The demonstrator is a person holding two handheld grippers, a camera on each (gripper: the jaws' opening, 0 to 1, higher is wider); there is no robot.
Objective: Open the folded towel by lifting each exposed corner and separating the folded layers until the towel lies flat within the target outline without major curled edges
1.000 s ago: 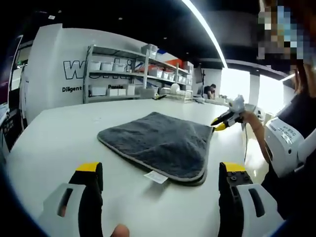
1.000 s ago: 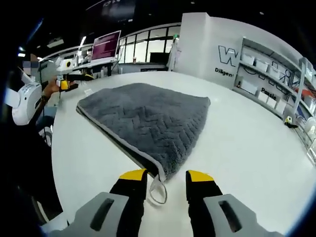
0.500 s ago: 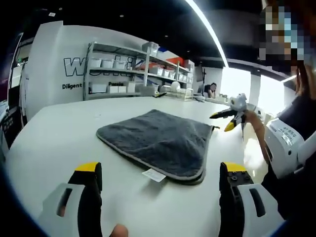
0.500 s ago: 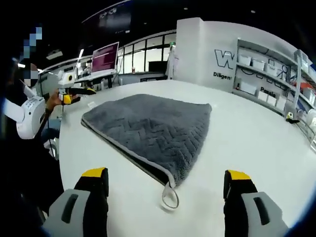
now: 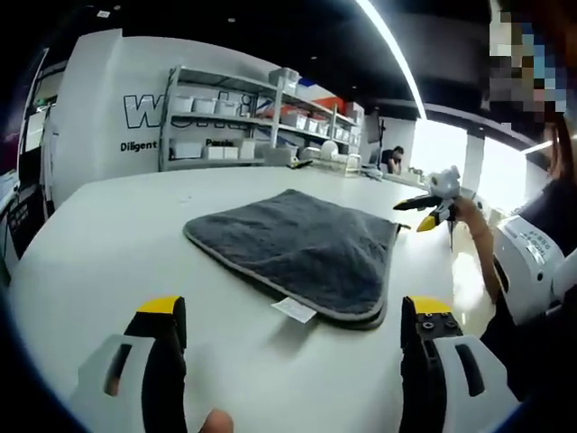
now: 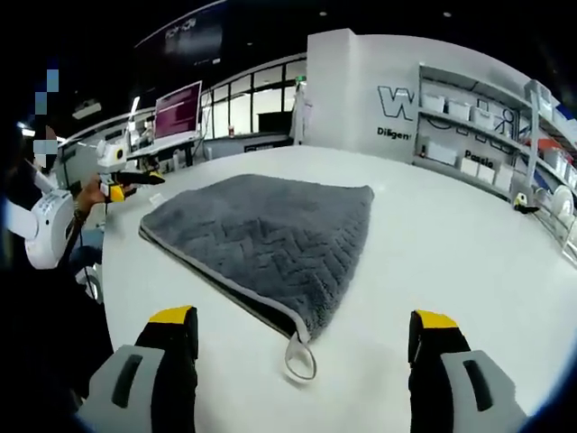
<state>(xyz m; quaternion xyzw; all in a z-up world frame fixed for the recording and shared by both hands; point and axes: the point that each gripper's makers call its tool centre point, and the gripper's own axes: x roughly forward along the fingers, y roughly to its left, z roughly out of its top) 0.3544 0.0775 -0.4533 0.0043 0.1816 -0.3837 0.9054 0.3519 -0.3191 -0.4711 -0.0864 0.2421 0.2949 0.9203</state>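
You are holding both tongs, left tongs (image 5: 293,316) and right tongs (image 6: 302,329), spread wide and empty. The folded towel (image 6: 270,239) is lying on the tabletop (image 6: 451,244), soft and limp; its loop corner (image 6: 300,359) looks easiest to pinch.

White table (image 5: 108,234), shelving (image 5: 234,126), monitor (image 6: 178,110)

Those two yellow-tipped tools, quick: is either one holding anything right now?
Left tool: open, holding nothing.
Right tool: open, holding nothing; folded grey towel lies ahead.
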